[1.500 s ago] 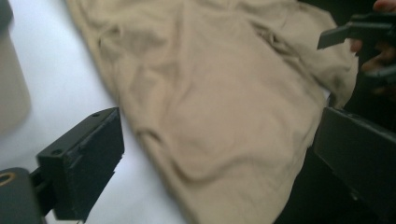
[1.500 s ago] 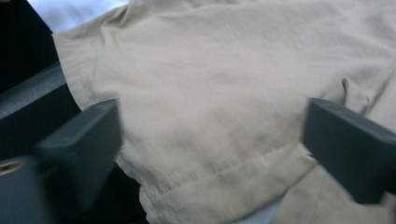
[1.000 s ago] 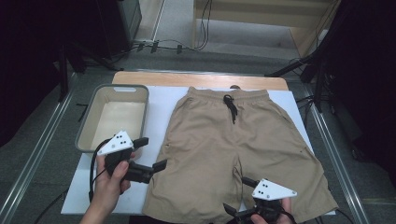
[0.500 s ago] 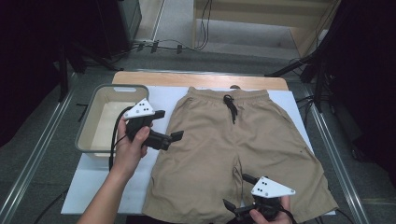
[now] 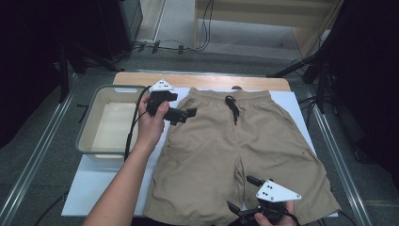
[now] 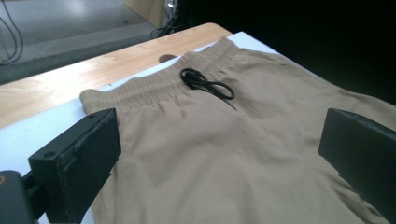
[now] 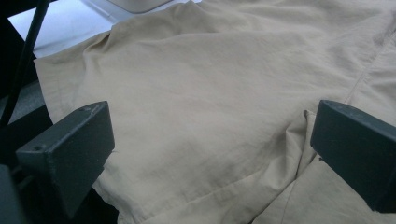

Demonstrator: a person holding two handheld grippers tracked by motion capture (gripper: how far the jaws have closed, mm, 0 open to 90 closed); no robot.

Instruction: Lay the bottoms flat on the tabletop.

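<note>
Tan shorts (image 5: 235, 141) lie spread flat on a white mat, waistband at the far side, with a black drawstring (image 5: 231, 106) knotted at its middle. My left gripper (image 5: 184, 116) hovers open over the shorts' left side just below the waistband (image 6: 154, 88); its jaws stand wide apart with nothing between them. The drawstring (image 6: 205, 84) lies ahead of it. My right gripper (image 5: 240, 193) is open at the near edge, over the hems where the two legs meet. In the right gripper view the fabric (image 7: 201, 93) lies under the spread jaws, apart from them.
A grey bin (image 5: 89, 141) with a pale inside stands left of the shorts, close to my left hand (image 5: 150, 127). The white mat (image 5: 89, 188) sits on a wooden table (image 5: 141, 77) framed by metal rails. Cables run over the floor behind.
My left gripper has travelled from beside the left leg's lower part up toward the waistband, staying open. The right gripper has stayed at the near hems.
</note>
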